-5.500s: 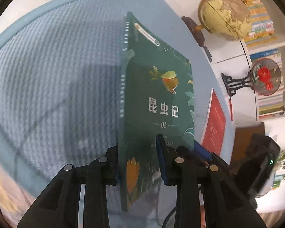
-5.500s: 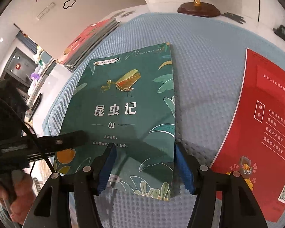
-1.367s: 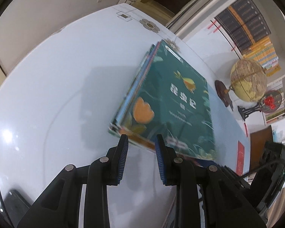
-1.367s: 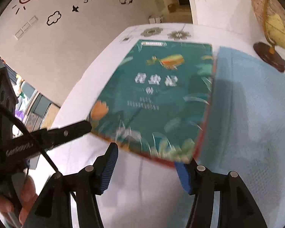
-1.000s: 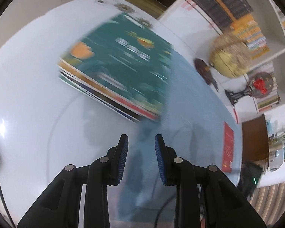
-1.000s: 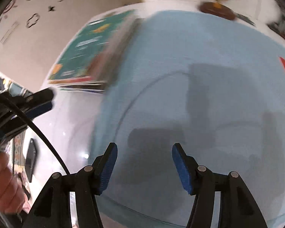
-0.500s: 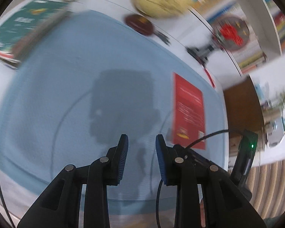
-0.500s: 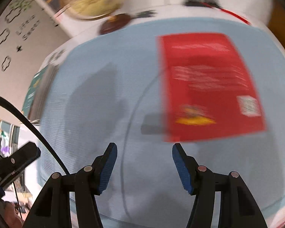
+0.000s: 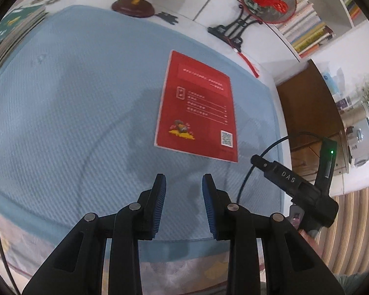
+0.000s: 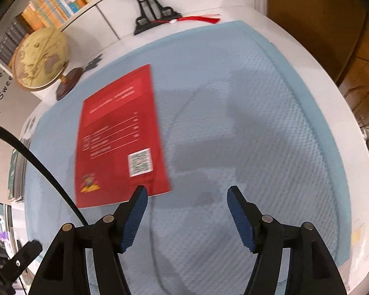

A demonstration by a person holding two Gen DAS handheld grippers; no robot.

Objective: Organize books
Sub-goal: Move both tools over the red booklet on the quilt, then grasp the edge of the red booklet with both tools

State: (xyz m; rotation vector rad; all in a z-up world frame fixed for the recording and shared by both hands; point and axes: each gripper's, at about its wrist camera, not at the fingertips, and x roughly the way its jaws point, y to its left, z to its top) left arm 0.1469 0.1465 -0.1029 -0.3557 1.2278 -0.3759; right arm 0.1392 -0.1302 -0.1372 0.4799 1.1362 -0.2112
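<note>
**Green Book Put Away, Red Book Next**

Both grippers had swung away from the green book, which the left one had held a few seconds before. That book now lay on top of the book stack [image 9: 11, 32], well away from the red book, off the far left corner of the blue mat [image 9: 73, 113].

The left gripper [image 9: 183, 184] held nothing. Its blue pads had a small gap between them. It hung over the mat, just short of the red book's near edge. The right gripper [image 10: 187, 194] held nothing too, and its pads stood wide apart. Its left pad sat over the near edge of the red book [image 9: 196, 105], but I could not tell if it touched.

I think the step in hand was reaching for the red book, the last one left on the mat. The next move would need a gripper to get a thin, flat book up off a soft mat. One pad would have to slip under an edge, or the other gripper could help tip it up. Then it could go on the stack.

The red book lay flat with its cover up. Its long side ran from the grippers away toward the fan stand [image 9: 236, 28]. Its top pointed away from the grippers. The globe [image 10: 40, 60] stood past the red book's far left corner.
</note>
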